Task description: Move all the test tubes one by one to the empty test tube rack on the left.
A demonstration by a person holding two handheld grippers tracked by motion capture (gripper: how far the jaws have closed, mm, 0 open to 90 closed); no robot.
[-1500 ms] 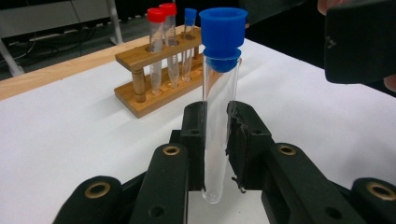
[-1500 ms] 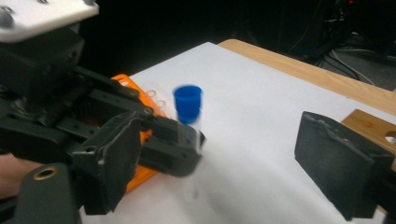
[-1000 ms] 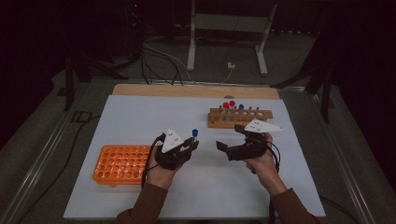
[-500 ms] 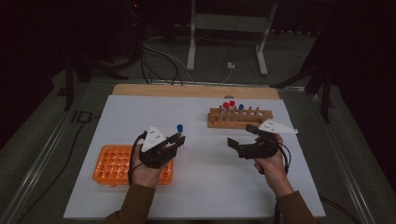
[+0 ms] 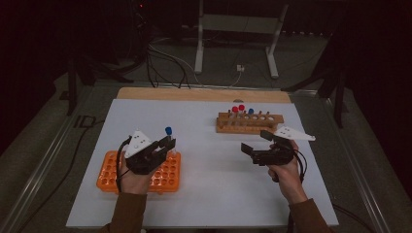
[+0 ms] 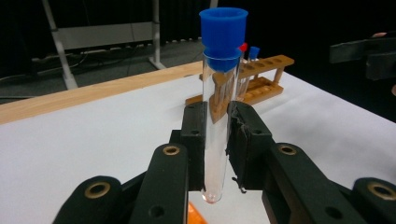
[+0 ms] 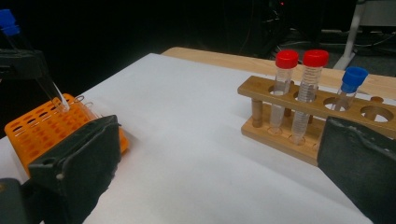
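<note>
My left gripper (image 5: 167,143) is shut on a clear tube with a blue cap (image 5: 169,136), held upright with its round bottom just above the orange rack (image 5: 104,169). In the left gripper view the tube (image 6: 219,116) stands between the two pads. The right gripper (image 5: 256,141) is open and holds nothing, hovering in front of the wooden rack (image 5: 250,124). That wooden rack (image 7: 299,100) holds two red-capped tubes (image 7: 286,70) and one blue-capped tube (image 7: 352,86). The orange rack (image 7: 42,126) lies to the left in the right gripper view.
A white sheet (image 5: 209,184) covers the table, with a wooden strip (image 5: 204,94) along its far edge. Behind the table stand a metal frame (image 5: 235,43) and loose cables (image 5: 165,68) on the floor.
The left hand has carried the blue-capped tube leftwards, from mid-table to over the orange rack. The right gripper has drifted a little to the right, still open.
</note>
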